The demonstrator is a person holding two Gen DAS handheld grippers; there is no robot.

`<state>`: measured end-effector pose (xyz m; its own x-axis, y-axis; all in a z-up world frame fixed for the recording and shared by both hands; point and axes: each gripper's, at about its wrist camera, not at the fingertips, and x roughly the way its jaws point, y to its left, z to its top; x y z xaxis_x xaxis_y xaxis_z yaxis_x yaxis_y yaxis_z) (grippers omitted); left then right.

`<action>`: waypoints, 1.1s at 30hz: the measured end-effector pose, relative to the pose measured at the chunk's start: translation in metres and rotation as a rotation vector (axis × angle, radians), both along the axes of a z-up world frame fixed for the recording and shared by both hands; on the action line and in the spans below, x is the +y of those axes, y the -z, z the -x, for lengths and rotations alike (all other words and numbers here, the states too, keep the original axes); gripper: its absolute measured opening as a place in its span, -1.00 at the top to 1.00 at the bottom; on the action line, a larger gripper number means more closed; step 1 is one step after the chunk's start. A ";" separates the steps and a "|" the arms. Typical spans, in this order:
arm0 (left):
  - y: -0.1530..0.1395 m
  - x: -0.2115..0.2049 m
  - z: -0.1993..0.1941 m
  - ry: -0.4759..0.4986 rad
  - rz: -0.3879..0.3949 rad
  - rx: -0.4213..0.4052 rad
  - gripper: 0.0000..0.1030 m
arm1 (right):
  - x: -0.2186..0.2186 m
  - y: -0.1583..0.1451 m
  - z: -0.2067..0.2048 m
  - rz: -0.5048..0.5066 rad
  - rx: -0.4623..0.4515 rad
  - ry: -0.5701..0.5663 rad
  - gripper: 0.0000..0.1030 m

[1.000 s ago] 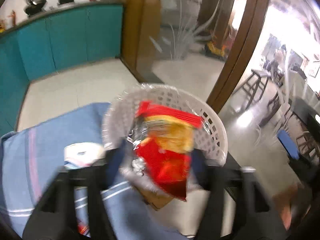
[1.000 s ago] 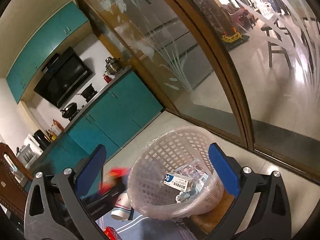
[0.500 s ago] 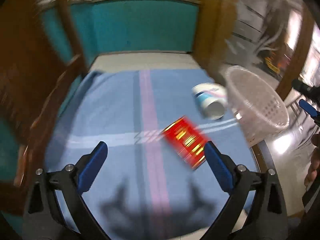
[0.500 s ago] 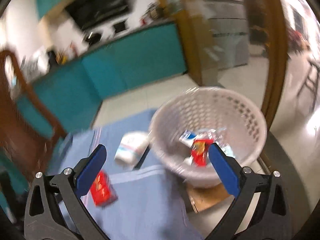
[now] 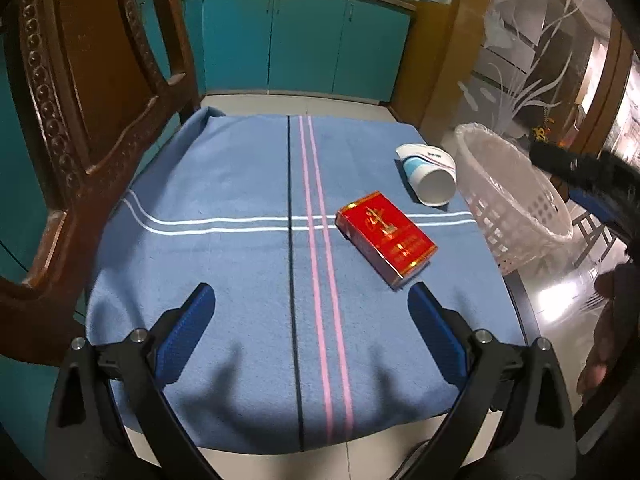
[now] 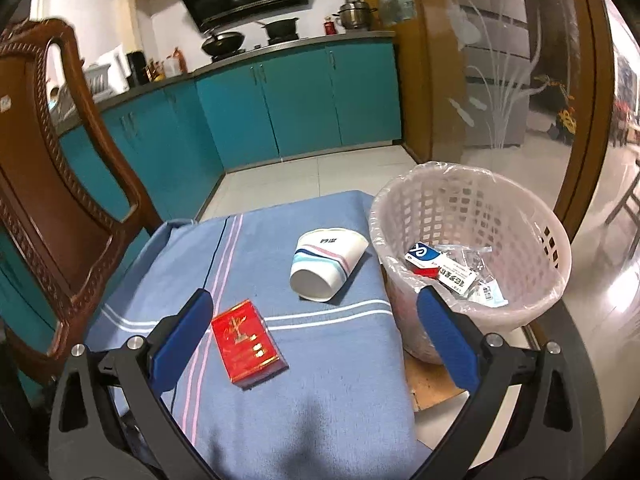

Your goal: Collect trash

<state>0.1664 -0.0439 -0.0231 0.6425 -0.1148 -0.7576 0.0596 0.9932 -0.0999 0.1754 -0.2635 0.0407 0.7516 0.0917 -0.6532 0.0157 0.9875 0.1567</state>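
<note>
A red box (image 5: 386, 237) lies flat on the blue striped cloth (image 5: 240, 184); it also shows in the right wrist view (image 6: 247, 339). A white paper cup (image 5: 429, 179) lies on its side beyond it, next to the white lined basket (image 5: 516, 200). In the right wrist view the cup (image 6: 326, 264) lies left of the basket (image 6: 472, 208), which holds several wrappers and a small carton (image 6: 440, 266). My left gripper (image 5: 311, 304) is open and empty, just short of the red box. My right gripper (image 6: 314, 306) is open and empty above the cloth.
A carved wooden chair (image 5: 92, 120) stands at the table's left edge. Teal cabinets (image 5: 300, 44) line the back wall. An etched glass door (image 5: 520, 60) is on the right. The other gripper (image 5: 592, 184) reaches in at the right, over the basket.
My left gripper let go of the red and yellow wrapper over the basket and swung back over the cloth. My right gripper turned down toward the table.
</note>
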 end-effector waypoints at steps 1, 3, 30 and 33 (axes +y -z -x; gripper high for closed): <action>0.002 -0.003 -0.001 0.002 0.000 0.007 -0.88 | -0.003 0.000 -0.001 -0.005 -0.002 0.009 -0.93; 0.007 -0.013 -0.007 0.007 0.008 0.026 -0.88 | -0.004 -0.001 -0.004 -0.009 -0.006 0.025 -0.94; -0.019 -0.019 -0.052 0.002 -0.165 -0.079 -0.19 | 0.015 0.033 -0.038 0.004 0.104 0.039 -0.94; -0.055 0.020 -0.021 -0.015 -0.109 -0.203 -0.19 | 0.023 0.050 -0.054 0.009 0.157 0.060 -0.93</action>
